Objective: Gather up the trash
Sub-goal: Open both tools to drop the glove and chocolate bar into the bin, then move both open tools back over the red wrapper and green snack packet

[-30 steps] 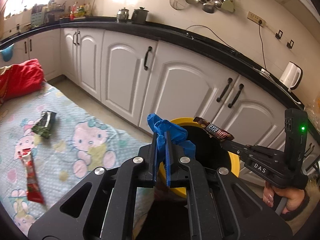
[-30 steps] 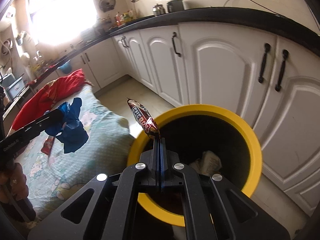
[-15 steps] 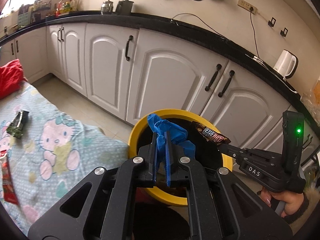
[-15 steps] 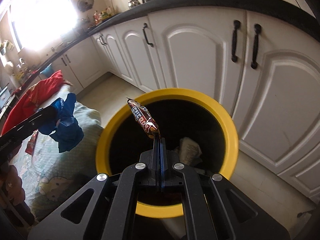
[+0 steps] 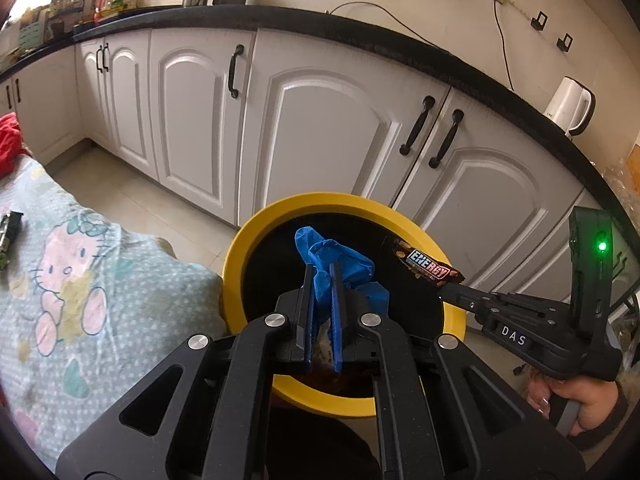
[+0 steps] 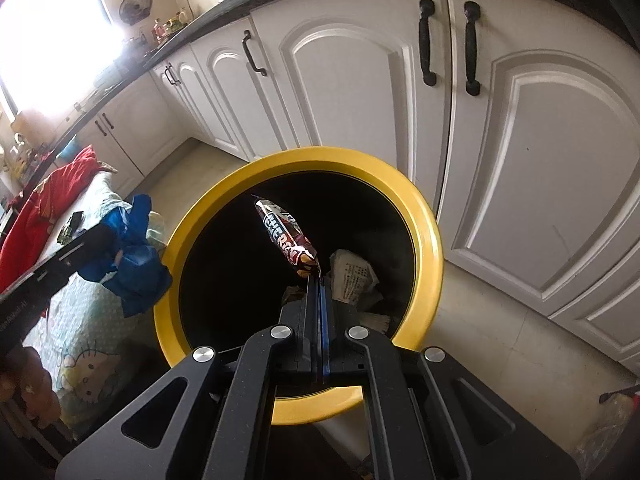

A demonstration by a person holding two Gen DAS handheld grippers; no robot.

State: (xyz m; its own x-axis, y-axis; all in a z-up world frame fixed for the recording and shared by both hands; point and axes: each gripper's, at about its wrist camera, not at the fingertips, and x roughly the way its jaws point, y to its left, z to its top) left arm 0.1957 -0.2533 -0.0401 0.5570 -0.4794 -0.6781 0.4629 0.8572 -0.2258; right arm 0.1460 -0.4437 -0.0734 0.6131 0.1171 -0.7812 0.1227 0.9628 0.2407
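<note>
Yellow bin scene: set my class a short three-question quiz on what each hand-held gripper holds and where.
1. True or false: the left hand-held gripper is shut on a blue glove.
2. What word is printed on the snack wrapper in the right hand-held gripper?
3. The yellow bin contains: A nothing, B crumpled paper, C water.

Key: 1 true; 2 ENERGY; 3 B.

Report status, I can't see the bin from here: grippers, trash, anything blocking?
Left hand-held gripper shut on crumpled blue glove. Right hand-held gripper shut on brown candy-bar wrapper. Both over round yellow-rimmed bin. Opening unobstructed.
</note>
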